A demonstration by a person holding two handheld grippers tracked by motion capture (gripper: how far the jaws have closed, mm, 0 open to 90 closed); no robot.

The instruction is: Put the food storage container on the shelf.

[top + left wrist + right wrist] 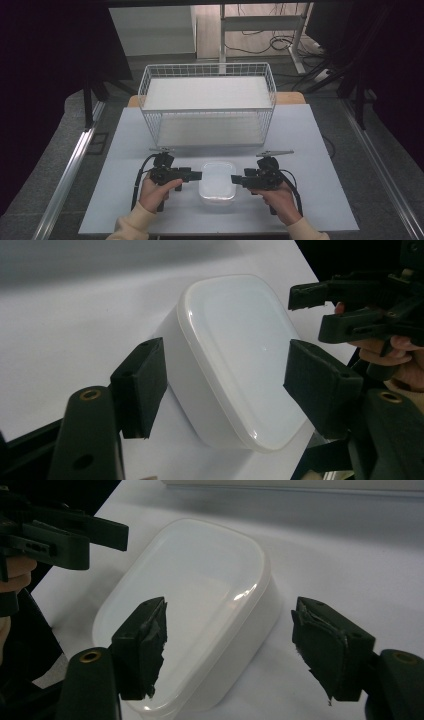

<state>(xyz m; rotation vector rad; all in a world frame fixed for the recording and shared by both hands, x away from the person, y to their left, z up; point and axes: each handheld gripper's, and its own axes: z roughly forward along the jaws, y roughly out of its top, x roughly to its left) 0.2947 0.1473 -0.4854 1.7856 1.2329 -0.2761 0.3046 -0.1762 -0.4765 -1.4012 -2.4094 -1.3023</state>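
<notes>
A white lidded plastic container (217, 181) rests on the table near its front edge. My left gripper (198, 175) reaches in from the container's left side, my right gripper (235, 179) from its right, and each is held in a hand. In the left gripper view my left gripper (230, 385) stands open, its jaws straddling the near rim of the container (235, 340) without pressing on it. The right gripper (325, 305) faces it from across the lid. In the right gripper view my right gripper (235, 647) is open astride the container (200, 595), with the left gripper (75, 535) beyond.
A white wire basket (207, 110) stands at the back middle of the pale table (310, 150), just behind the container. Dark floor, metal rails and desk legs surround the table.
</notes>
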